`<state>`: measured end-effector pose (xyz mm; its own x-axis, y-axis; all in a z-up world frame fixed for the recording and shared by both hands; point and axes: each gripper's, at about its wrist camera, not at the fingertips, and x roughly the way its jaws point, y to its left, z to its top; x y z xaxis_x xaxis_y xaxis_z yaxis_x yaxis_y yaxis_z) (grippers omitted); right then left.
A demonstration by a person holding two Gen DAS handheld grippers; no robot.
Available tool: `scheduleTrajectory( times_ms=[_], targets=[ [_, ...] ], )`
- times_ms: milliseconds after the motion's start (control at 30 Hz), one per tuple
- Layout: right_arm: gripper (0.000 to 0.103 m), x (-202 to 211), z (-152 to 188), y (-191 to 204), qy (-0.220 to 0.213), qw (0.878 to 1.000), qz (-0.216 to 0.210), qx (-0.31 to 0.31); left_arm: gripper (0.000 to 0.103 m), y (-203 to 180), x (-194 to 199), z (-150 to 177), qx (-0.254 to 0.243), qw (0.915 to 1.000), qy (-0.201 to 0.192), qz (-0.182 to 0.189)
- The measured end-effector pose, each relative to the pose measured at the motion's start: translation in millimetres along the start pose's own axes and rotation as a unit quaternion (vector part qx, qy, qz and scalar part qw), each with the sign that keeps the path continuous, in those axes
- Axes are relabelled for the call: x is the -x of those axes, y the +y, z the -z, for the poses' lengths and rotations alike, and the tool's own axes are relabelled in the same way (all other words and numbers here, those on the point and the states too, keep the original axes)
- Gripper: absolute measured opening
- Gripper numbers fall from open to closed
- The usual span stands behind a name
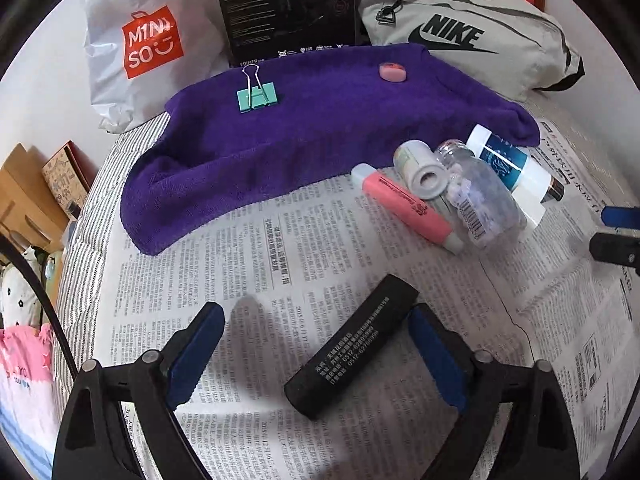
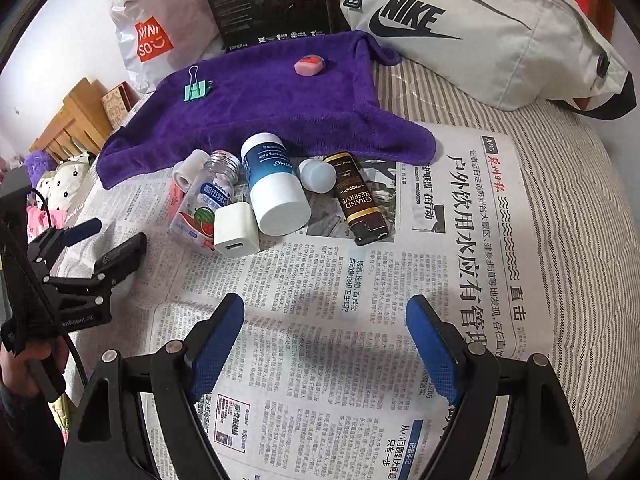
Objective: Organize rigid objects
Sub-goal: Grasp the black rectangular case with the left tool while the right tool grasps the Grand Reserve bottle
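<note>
My left tool (image 1: 316, 354) straddles the lighter (image 1: 352, 346) lying on the newspaper (image 1: 248, 248). Far of it, the towel (image 1: 320, 120) carries the binder clip (image 1: 256, 94) at left and the eraser (image 1: 393, 71) at right. Right of the towel's near edge, the bottles (image 2: 276, 184) cluster, with the charger (image 2: 235, 230) nearest.

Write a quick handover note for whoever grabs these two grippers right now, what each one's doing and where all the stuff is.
Left gripper: open, straddling the black lighter on the newspaper; not closed on it.
Right gripper: open, empty, over the newspaper.
Done: green binder clip and pink eraser sit on the purple towel.
Left: black lighter, plus the pile at the towel's edge: pink highlighter, clear candy bottle, white charger cube, blue-and-white tube, brown lighter.
</note>
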<state>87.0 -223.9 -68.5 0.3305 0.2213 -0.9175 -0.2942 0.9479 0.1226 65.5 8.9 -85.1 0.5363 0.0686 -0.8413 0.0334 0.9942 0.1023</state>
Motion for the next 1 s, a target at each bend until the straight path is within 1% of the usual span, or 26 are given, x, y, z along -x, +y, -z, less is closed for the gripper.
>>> scheduleTrajectory(
  times_ms=[33,67,100,133,167,200,267,367,433,533,567,633,667,700,733,800,933,1000],
  targets=[
    [0.083,-1,0,0,0.001,1.0,0.001,0.001,0.078,4,2,2,0.006,1.0,-0.002,0.001],
    [0.083,-1,0,0,0.001,1.0,0.002,0.002,0.072,8,3,4,0.014,0.9999,-0.003,0.005],
    [0.083,-1,0,0,0.001,1.0,0.002,0.003,0.058,13,4,7,0.028,0.9995,-0.004,0.012],
    [0.083,-1,-1,0,0.001,1.0,0.002,0.002,0.047,21,5,10,0.05,0.9986,-0.004,0.02],
    [0.083,-2,-1,-1,0.001,1.0,0.002,0.002,0.045,30,5,12,0.073,0.9969,-0.006,0.028],
    [0.083,-3,-2,-1,0.002,1.0,0.002,0.002,0.045,35,5,14,0.084,0.9958,-0.005,0.037],
    [0.083,-5,-2,0,0.005,1.0,0.002,0.004,0.045,40,8,18,0.09,0.9951,-0.007,0.04],
    [0.083,-6,-1,1,0.006,1.0,0.004,0.009,0.046,37,12,23,0.068,0.9974,-0.004,0.026],
    [0.083,-7,-1,0,0.006,1.0,0.006,0.009,0.059,37,13,25,0.057,0.9979,-0.008,0.028],
    [0.083,-10,-3,-2,0.008,1.0,0.009,0.006,0.058,37,8,22,0.056,0.9974,-0.005,0.045],
    [0.083,-11,-3,-3,0.009,1.0,0.011,0.005,0.056,36,7,20,0.053,0.9975,-0.003,0.046],
    [0.083,-12,-5,-6,0.009,1.0,0.014,0.002,0.031,35,9,17,0.06,0.9963,-0.004,0.062],
    [0.083,-12,-5,-7,0.009,1.0,0.014,0.0,0.027,35,10,15,0.073,0.9941,-0.005,0.08],
    [0.083,-12,-6,-8,0.009,1.0,0.015,-0.001,0.026,35,9,15,0.079,0.9921,-0.002,0.097],
    [0.083,-12,-6,-9,0.009,1.0,0.015,-0.002,0.024,33,9,14,0.08,0.9918,-0.003,0.099],
    [0.083,-13,-7,-10,0.01,1.0,0.017,-0.004,0.024,29,8,13,0.07,0.994,-0.005,0.084],
    [0.083,-14,-7,-10,0.01,1.0,0.018,-0.001,0.024,28,5,9,0.069,0.9944,-0.007,0.08],
    [0.083,-15,-7,-11,0.009,1.0,0.019,-0.002,0.024,25,4,9,0.065,0.9954,-0.01,0.07]
  ],
)
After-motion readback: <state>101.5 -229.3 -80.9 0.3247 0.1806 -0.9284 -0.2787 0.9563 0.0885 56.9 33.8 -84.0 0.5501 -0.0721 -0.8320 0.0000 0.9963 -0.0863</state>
